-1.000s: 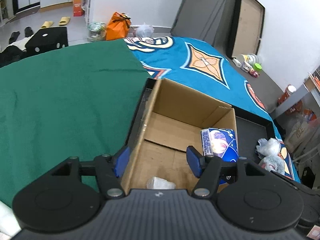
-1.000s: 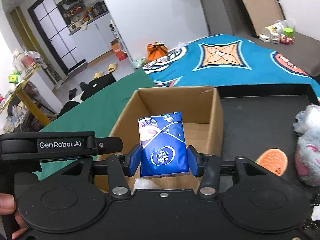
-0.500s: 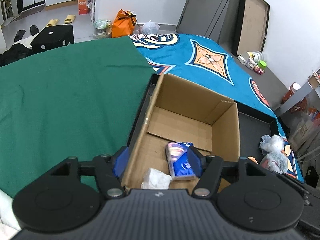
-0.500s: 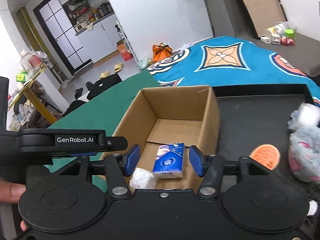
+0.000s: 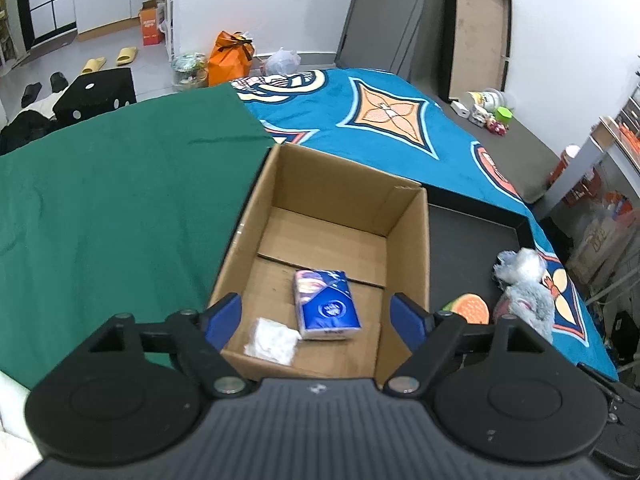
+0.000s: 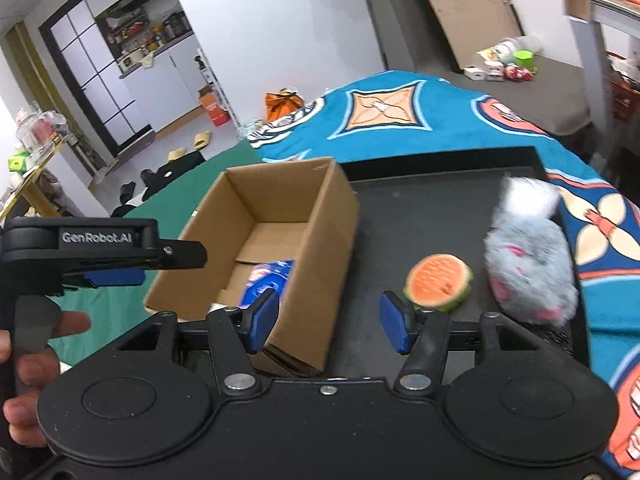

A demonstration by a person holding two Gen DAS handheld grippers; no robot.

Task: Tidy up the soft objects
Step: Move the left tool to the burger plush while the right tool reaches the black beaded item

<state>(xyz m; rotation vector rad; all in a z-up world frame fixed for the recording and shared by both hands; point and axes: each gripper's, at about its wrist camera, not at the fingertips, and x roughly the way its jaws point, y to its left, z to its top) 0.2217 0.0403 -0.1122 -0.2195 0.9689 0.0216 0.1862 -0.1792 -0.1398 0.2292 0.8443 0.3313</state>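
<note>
An open cardboard box (image 5: 408, 240) (image 6: 320, 216) stands on a black tray (image 6: 420, 200). Inside lie a blue tissue pack (image 5: 326, 304) (image 6: 268, 278) and a white crumpled tissue (image 5: 272, 342). On the tray right of the box lie a watermelon slice toy (image 6: 438, 282) (image 5: 470, 308) and a grey plush toy (image 6: 528, 256) (image 5: 524, 292). My left gripper (image 5: 316, 316) is open and empty above the box's near edge. My right gripper (image 6: 328, 320) is open and empty over the box's right wall, left of the watermelon slice.
A green cloth (image 5: 112, 208) covers the table left of the box; a blue patterned cloth (image 5: 380, 120) lies beyond. The left gripper's body (image 6: 100, 248) sits left of the box in the right wrist view. Floor clutter and shelves lie farther off.
My right gripper let go of the blue tissue pack, which dropped into the box. It then swung right toward the tray's toys. My left gripper's view shifted slightly.
</note>
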